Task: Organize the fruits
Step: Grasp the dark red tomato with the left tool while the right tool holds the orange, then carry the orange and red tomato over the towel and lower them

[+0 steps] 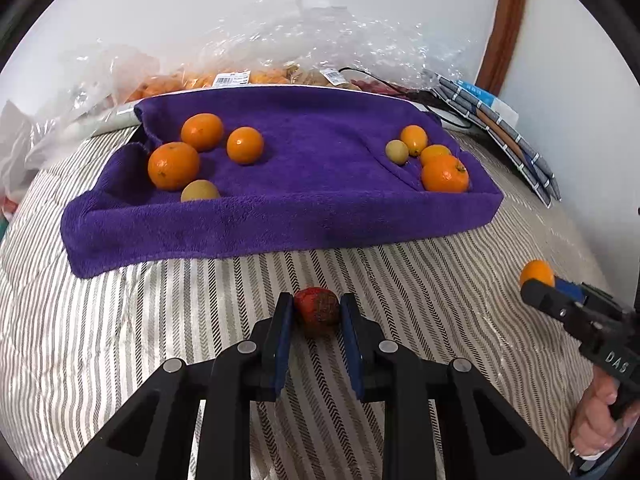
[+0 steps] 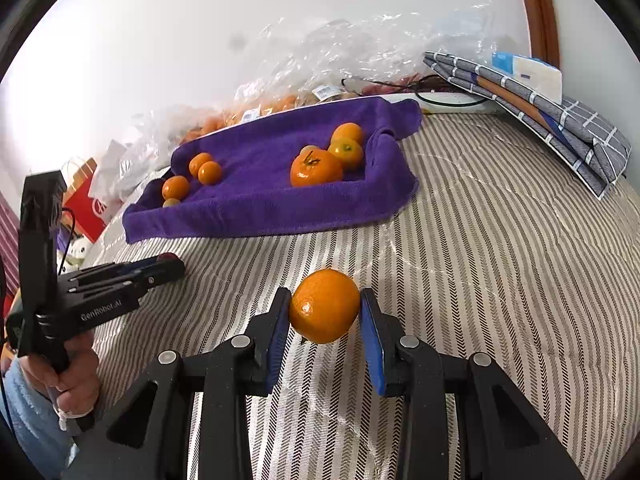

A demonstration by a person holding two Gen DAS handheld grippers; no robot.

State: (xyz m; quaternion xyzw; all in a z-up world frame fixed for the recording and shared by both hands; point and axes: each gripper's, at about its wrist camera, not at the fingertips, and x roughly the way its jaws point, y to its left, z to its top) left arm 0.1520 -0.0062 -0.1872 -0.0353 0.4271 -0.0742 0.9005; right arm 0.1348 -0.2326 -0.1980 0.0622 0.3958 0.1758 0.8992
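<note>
So in the left wrist view, the left gripper (image 1: 316, 312) sits low in the centre of the frame with a dark red, rough-skinned fruit (image 1: 317, 310) right between its blue-padded fingers (image 1: 282, 344). Both pads look pressed against it, so it's clamped on that fruit, down at the striped grey-and-white bedspread (image 1: 400, 280).

The right wrist view is the same idea: the right gripper (image 2: 325, 312) has a round orange mandarin (image 2: 324, 305) wedged between its pads at lower centre, held clear above the bedspread (you can also spot it at the right edge of the left view).

Beyond both grippers, in the upper middle of each frame, lies a purple fluffy towel (image 1: 300, 208) draped like a shallow tray. A cluster of orange and yellowish citrus (image 1: 192, 156) sits at its left end, and another cluster (image 1: 434, 158) at its right end. Crinkly clear plastic bags (image 1: 280, 40) pile up behind it against the wall.
</note>
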